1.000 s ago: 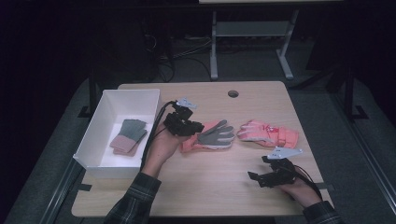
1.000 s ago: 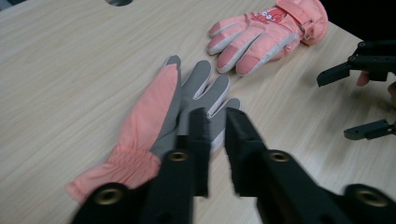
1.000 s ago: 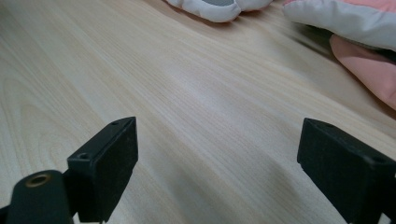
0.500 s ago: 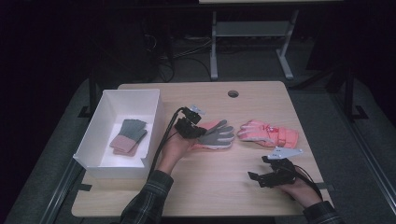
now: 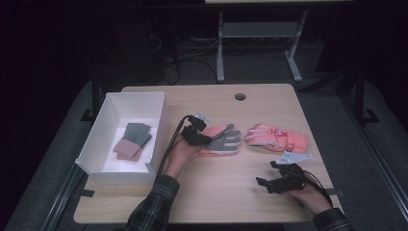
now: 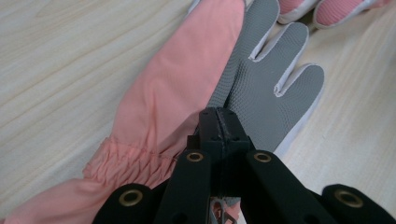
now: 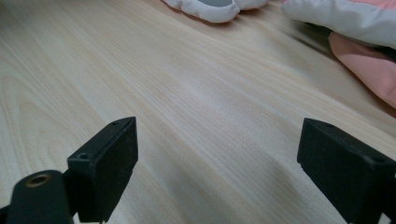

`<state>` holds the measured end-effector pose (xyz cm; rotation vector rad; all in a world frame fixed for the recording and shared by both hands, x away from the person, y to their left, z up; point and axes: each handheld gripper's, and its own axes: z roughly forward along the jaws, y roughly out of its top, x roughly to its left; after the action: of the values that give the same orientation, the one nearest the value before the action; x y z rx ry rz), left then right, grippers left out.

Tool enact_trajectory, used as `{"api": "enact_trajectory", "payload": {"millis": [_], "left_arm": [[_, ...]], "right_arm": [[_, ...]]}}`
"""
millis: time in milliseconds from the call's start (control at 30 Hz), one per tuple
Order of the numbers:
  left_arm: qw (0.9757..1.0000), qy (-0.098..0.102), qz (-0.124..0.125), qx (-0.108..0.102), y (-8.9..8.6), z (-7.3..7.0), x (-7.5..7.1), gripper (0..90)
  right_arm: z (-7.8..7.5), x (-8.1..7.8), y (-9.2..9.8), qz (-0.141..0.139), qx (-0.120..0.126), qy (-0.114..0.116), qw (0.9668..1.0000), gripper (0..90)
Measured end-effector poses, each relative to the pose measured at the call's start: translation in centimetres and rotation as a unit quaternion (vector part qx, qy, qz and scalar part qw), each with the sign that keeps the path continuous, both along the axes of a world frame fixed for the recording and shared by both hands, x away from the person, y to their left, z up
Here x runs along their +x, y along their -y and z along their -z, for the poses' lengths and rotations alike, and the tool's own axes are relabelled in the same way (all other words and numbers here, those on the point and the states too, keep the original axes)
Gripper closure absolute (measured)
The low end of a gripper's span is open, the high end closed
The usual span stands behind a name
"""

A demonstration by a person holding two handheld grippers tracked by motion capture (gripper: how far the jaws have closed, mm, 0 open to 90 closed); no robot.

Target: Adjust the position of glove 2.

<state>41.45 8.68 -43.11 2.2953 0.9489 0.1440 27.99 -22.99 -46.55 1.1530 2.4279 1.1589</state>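
Overhead and gripper-mounted views of a glove-handling scene on a wooden worktop (image 5: pixel 231 192). The left hand-held gripper (image 5: pixel 208 139) is seen at the centre of the worktop, clenched on the grey-palmed glove (image 5: pixel 226 142); in the left gripper view its jaws are pressed together, with the glove's edge pinched between them where the pink back fabric (image 6: pixel 177 93) meets the textured grey palm (image 6: pixel 271 88). The glove is laid flat on the worktop, fingers directed toward the person's right, its gathered pink cuff just beside the jaws. A second, padded pink glove (image 5: pixel 276 138) is shown just to the right of the first, the fingertips of the two near each other; whether they touch cannot be told. The right hand-held gripper (image 5: pixel 264 183) is held low near the front right edge of the worktop, released: in the right gripper view its two black jaws are set wide apart over bare wood, with nothing between them. A white bin (image 5: pixel 91 154) is placed at the left edge of the worktop, and a folded grey and brownish pair of gloves (image 5: pixel 132 140) is lying on its floor.
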Motion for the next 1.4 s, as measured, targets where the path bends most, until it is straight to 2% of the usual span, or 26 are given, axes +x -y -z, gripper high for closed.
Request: {"api": "enact_trajectory", "payload": {"millis": [267,467,633,667,767,933,1200,1267,1400], "left_arm": [[0.9997,-0.011,0.021,0.002,0.1,-0.4,-1.0,89.8],[0.9986,-0.017,0.050,0.005,0.3,-0.4,-2.2,89.9],[0.9972,-0.025,0.071,-0.004,0.6,-0.4,-3.3,89.9],[0.9972,-0.029,0.069,-0.010,0.6,-0.4,-3.5,89.9],[0.9960,-0.034,0.081,-0.016,0.9,-0.3,-4.4,89.9],[0.9938,-0.045,0.098,-0.028,1.6,-0.3,-6.1,89.9],[0.9883,-0.056,0.138,-0.034,3.3,0.1,-7.9,89.8],[0.9880,-0.055,0.140,-0.036,3.4,0.0,-8.0,89.8],[0.9897,-0.040,0.129,-0.048,2.2,-1.2,-8.3,89.8]], "right_arm": [[0.1,-0.2,0.1,0.019,-0.009,-0.002,0.9998,12.1],[-0.1,-0.3,0.2,0.040,-0.008,0.004,0.9992,12.1],[-0.4,0.1,-0.1,0.058,-0.003,0.011,0.9983,12.1],[-0.4,0.1,-0.2,0.061,0.000,0.012,0.9980,12.1],[-0.5,0.2,-0.5,0.057,-0.002,0.017,0.9982,12.1],[-0.4,-0.4,-0.4,0.047,-0.004,0.011,0.9988,12.1],[-0.3,-0.6,0.3,0.038,-0.005,0.014,0.9992,12.1],[-0.3,-0.7,0.2,0.038,-0.003,0.013,0.9992,12.1],[-0.3,-0.8,0.3,0.035,-0.004,0.015,0.9993,12.1]]}}
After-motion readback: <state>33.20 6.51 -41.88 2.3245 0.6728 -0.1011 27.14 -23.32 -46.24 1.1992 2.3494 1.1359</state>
